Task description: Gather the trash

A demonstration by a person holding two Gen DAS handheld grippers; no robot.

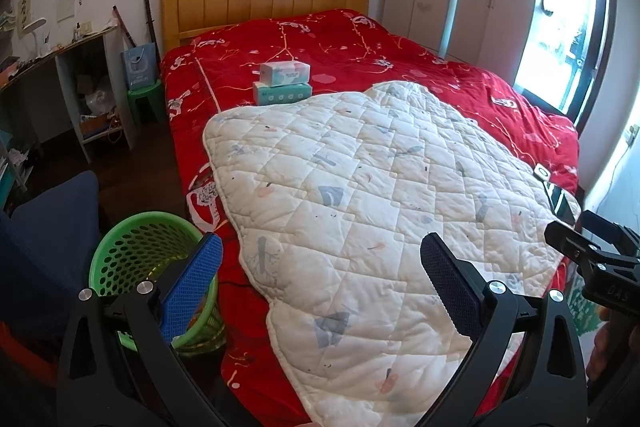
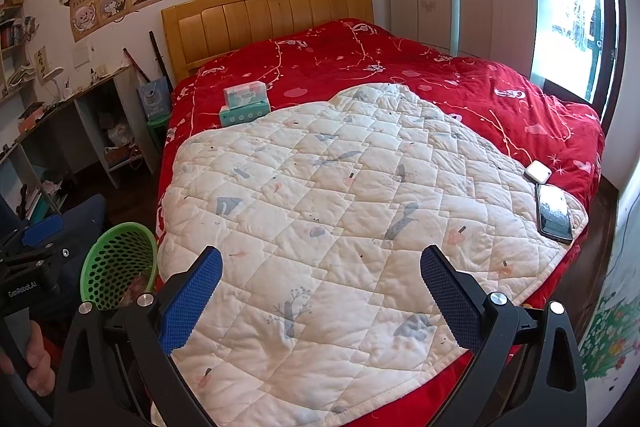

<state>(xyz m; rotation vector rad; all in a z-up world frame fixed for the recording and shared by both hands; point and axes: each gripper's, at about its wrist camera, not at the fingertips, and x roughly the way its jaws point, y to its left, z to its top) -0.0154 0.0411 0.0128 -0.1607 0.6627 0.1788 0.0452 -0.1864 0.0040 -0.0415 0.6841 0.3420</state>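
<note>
Both the left gripper (image 1: 320, 283) and right gripper (image 2: 320, 283) hang with fingers spread, empty, above the quilt (image 2: 340, 227). No trash shows on it; the green basket (image 1: 140, 259) looks light, best gripped by its rim.

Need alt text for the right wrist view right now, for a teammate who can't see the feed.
The open right gripper hovers over a white quilted pad spread on a bed with a red cover. A phone lies at the pad's right edge, two stacked tissue boxes sit near the headboard, and a green perforated basket stands on the floor at left.
</note>
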